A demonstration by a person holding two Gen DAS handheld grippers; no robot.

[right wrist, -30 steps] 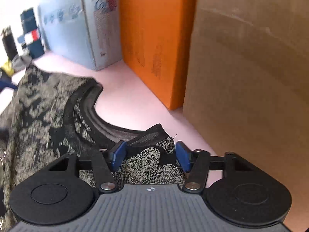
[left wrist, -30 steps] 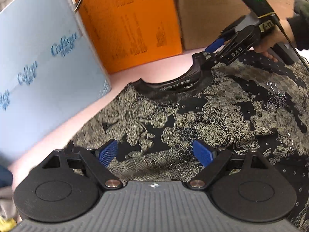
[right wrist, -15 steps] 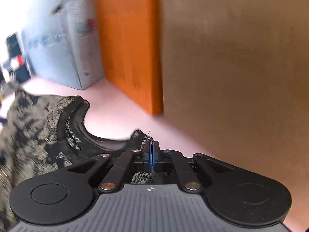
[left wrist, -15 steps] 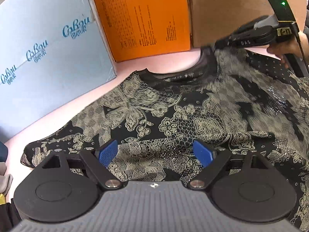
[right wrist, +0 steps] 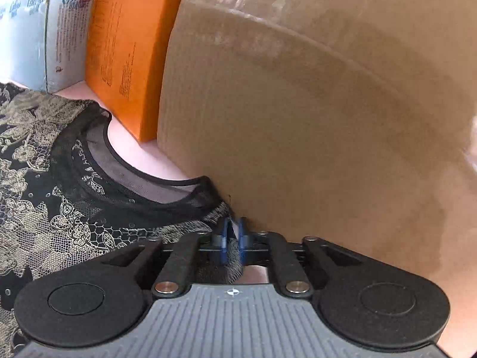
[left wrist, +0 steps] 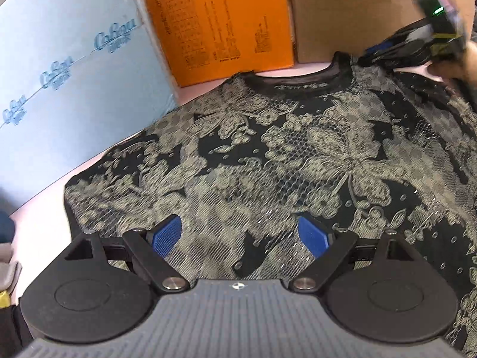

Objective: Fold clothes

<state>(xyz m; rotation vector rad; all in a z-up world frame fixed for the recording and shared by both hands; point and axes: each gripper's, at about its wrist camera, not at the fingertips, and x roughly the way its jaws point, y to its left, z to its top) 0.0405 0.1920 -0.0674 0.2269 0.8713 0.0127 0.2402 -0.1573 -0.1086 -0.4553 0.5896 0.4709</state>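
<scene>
Lace top [left wrist: 298,155] lies spread flat on the pink table [left wrist: 44,226], neckline toward the 3 boxes, ready for its first fold. Right claw [right wrist: 232,235] pinches the shoulder edge beside the collar, blue pads narrow with fabric caught between them, jaws just easing open a touch, likely to tug that corner square against the brown box [right wrist: 328,119]. Left claw [left wrist: 240,235] hovers wide over the near hem, nothing gripped, fabric directly beneath its fingertips.
</scene>
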